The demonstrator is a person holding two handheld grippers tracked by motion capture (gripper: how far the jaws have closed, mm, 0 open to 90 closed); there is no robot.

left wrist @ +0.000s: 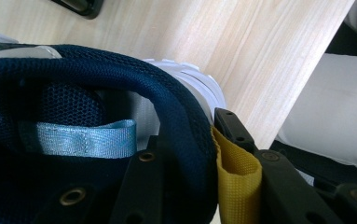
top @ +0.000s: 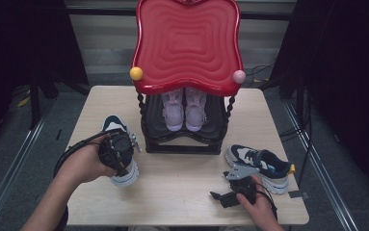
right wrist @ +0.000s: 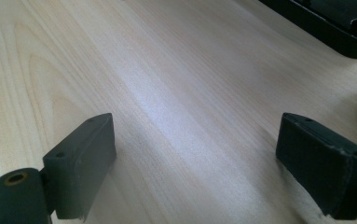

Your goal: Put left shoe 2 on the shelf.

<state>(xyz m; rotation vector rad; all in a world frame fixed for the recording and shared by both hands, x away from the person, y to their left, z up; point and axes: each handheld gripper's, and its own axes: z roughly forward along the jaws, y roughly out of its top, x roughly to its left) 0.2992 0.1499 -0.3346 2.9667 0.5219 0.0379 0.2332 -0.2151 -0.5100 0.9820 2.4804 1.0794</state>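
Note:
A navy and white sneaker [top: 111, 124] is at the left of the table, heel toward me, with my left gripper [top: 117, 149] shut on its heel. In the left gripper view, my left gripper [left wrist: 185, 140] has one jaw inside the navy mesh collar [left wrist: 120, 70] and the other outside, pinching the yellow pull tab [left wrist: 236, 177] against the heel. The matching sneaker [top: 261, 163] lies on its sole at the right. Just in front of it my right gripper [top: 223, 197] rests low over the table, and my right gripper [right wrist: 195, 158] is open over bare wood.
A black shoe rack [top: 182, 142] with a glossy red top [top: 187, 43] stands at the back middle of the wooden table [top: 182, 187]. A pale pink pair of shoes [top: 184, 110] sits on its lower shelf. The rack's base [right wrist: 334, 32] lies ahead of my right gripper.

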